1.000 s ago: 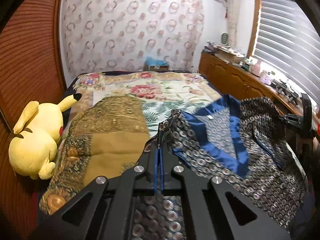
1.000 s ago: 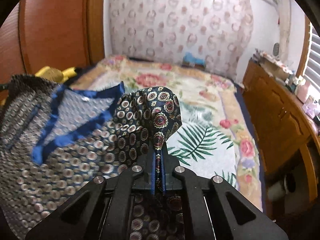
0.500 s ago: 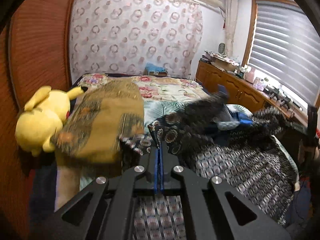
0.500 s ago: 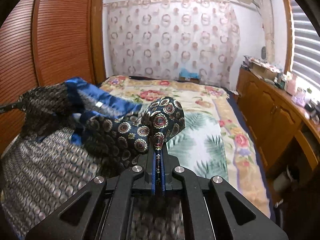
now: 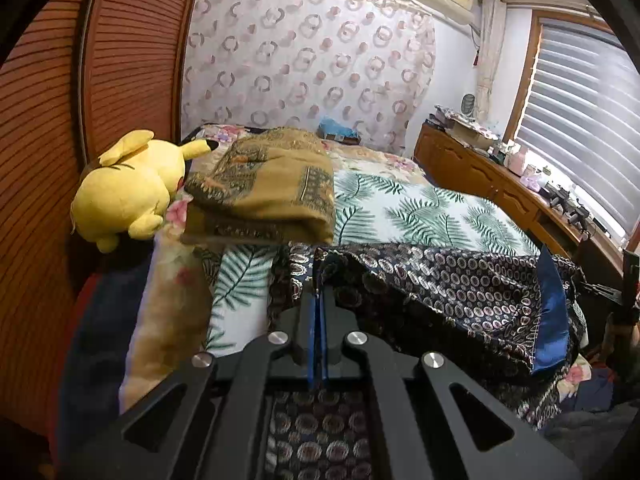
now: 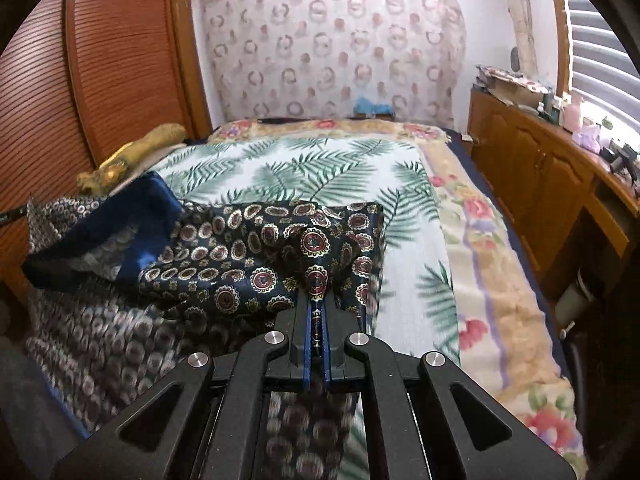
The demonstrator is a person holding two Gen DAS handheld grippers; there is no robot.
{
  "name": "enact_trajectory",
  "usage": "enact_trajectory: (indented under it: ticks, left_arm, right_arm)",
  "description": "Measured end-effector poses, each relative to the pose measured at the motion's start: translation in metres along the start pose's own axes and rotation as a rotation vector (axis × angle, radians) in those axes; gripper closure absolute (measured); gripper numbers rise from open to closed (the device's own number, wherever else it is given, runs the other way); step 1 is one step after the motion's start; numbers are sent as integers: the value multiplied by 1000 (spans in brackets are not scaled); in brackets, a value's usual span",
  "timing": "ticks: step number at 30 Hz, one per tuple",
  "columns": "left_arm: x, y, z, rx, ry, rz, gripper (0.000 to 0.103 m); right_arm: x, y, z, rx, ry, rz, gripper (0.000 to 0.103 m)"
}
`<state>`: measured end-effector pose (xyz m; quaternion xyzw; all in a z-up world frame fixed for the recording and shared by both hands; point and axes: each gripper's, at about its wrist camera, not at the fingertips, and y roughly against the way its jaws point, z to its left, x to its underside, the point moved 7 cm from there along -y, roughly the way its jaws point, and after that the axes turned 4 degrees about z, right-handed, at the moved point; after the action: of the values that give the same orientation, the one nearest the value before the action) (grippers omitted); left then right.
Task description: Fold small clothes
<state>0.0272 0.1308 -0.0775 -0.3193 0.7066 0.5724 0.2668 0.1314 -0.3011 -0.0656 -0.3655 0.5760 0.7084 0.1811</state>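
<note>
Both wrist views, garment held at two points over the bed. My left gripper is clamped tight on one edge of the patterned garment, the cloth running between its blue pads and hanging below them. My right gripper is likewise closed on another edge of the same garment, a bunch of medallion-print cloth pinched between its pads. The garment spans the gap between my two claws and drapes over the near part of the bed; its blue lining shows at the fold on the right side of the left view. A folded ochre cloth lies beside it on the bed, next to a yellow plush toy.

Judged step: carrying one half over the other to make a fold.

Risks from here. The fabric looks glossy and slick, so a thin pinch may slip out under its own hanging weight. If my two hands travel unevenly, the edge between them would skew and the fold would land crooked. The left claw sits near the ochre cloth; a wide sweep could drag or disturb that finished pile. Slack in the middle may bunch into wrinkles when laid down.
</note>
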Motion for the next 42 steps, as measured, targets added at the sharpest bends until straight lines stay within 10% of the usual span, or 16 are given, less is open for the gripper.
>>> enact_trajectory:
  ticks: [5, 17, 26, 42]
  left_arm:
    - [1, 8, 14, -85, -13, -5, 98]
    - [-30, -17, 19, -85, -74, 23, 51]
    - [-46, -78, 6, -73, -106, 109, 50]
    - [-21, -133, 13, -41, -65, 299, 50]
  right_arm:
    - [12, -6, 1, 1, 37, 78, 101]
    - [-31, 3, -25, 81, 51, -26, 81]
    - [-61, -28, -29, 91, 44, -24, 52]
    - [-34, -105, -32, 64, 31, 170, 45]
